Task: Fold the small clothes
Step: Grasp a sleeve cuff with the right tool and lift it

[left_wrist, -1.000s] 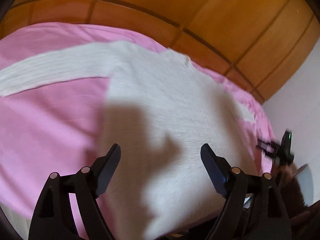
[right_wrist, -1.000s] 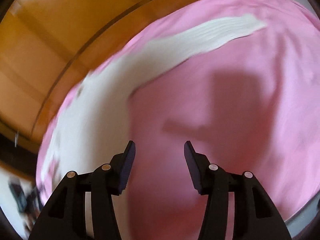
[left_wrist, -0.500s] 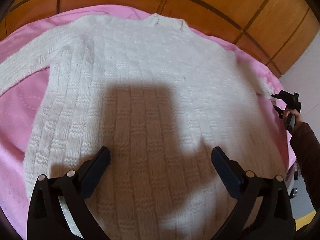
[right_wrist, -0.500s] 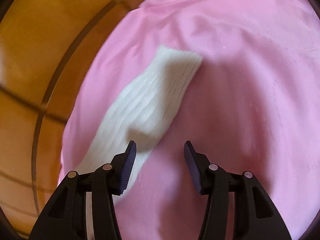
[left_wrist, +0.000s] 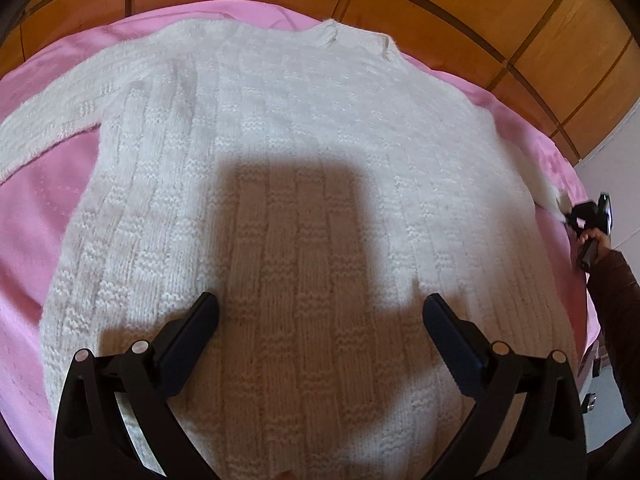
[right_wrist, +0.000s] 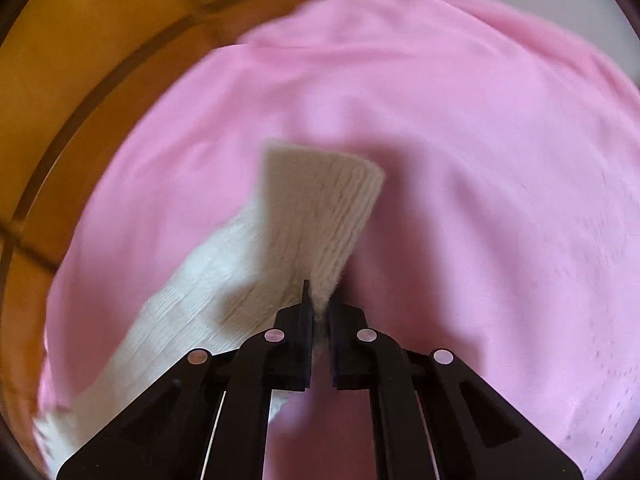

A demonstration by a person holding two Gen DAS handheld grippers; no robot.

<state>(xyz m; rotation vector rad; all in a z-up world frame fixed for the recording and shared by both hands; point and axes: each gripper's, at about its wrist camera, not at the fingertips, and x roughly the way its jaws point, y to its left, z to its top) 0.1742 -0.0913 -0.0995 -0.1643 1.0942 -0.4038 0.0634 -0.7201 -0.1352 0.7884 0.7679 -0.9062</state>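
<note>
Since the earlier frame, the right hand-held gripper point(right_wrist: 318, 312) has closed its jaws onto the sleeve cuff point(right_wrist: 320, 204). One white knitted sweater point(left_wrist: 304, 184) lies flat across the pink bed point(left_wrist: 36, 216), beneath the left hand-held gripper point(left_wrist: 320, 316), whose jaws gape wide, empty.

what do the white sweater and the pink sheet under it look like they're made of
Sweater: looks like a soft, chunky yarn knit, wool or acrylic, matte and slightly fuzzy; ribbed columns and stitched blocks show. Sheet: seems a thin, smooth woven fabric, maybe cotton, with soft creases and faint dotted stitch lines. Exact fibres cannot be told.
</note>
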